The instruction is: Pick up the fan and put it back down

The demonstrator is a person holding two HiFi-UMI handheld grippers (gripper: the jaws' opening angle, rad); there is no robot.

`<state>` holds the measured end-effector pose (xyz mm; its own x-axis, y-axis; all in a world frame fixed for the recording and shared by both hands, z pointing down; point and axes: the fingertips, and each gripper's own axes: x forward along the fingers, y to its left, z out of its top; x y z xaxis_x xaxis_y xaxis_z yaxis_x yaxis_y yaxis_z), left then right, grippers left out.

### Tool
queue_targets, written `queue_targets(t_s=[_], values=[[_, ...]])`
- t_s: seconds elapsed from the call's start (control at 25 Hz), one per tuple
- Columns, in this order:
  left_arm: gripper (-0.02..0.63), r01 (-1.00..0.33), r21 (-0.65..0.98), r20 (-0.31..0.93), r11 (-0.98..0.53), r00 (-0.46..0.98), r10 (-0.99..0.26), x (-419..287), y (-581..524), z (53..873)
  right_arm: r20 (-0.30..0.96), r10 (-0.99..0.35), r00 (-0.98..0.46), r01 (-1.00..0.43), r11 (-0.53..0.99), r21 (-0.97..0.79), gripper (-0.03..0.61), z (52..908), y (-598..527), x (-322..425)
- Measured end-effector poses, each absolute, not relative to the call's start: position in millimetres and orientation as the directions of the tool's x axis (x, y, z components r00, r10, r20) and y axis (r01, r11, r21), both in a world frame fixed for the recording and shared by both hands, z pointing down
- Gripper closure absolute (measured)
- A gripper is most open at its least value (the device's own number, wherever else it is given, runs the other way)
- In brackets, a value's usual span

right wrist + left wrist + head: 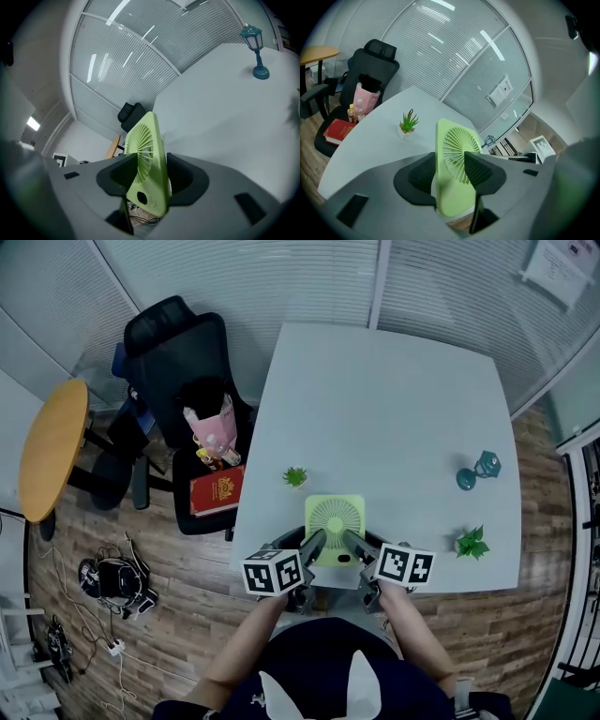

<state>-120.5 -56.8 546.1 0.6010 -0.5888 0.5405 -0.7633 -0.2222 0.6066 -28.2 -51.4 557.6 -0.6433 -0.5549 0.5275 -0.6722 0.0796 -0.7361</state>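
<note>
Spreading away to the far side, the white table (394, 399) has the green fan (335, 519) at its near edge, long axis running near to far. The left gripper (317, 540) clamps its near left corner and the right gripper (351, 540) its near right, pads on front and back. Neither is nearer; setting down likely needs both lowering evenly.

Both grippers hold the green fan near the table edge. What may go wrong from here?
1. The fan is held close to the near edge of the table; set down there, it may tip onto the floor.
2. The left gripper and right gripper pinch only its lower part, so uneven release may twist it over.
</note>
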Motion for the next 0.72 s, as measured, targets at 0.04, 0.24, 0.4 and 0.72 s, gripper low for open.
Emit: queue_targets(t_s=[0.04,0.24,0.4,0.72], values=[[0.41,-0.763,0.609,0.544,-0.216,0.6,-0.587,-121.2,-56.2,548.3,0.532,-0.548,-0.645,-0.673,0.08,-0.735,0.38,559.7,-51.1,-29.0],[0.41,-0.771,0.607,0.564,-0.193,0.589,-0.578,-123.9,-53.8,559.0,0.549,-0.523,-0.652,-0.68,0.083,-0.729,0.38,569.1,-51.5,-31.4],[0.408,-0.776,0.604,0.579,-0.183,0.585,-0.568,-125.5,-53.0,567.2,0.562,-0.502,-0.658,-0.682,0.08,-0.727,0.38,575.9,-50.9,-33.6],[0.41,-0.766,0.625,0.599,-0.148,0.593,-0.538,-121.9,-49.4,586.8,0.591,-0.475,-0.652,-0.691,0.052,-0.721,0.38,594.8,-49.1,-29.3]])
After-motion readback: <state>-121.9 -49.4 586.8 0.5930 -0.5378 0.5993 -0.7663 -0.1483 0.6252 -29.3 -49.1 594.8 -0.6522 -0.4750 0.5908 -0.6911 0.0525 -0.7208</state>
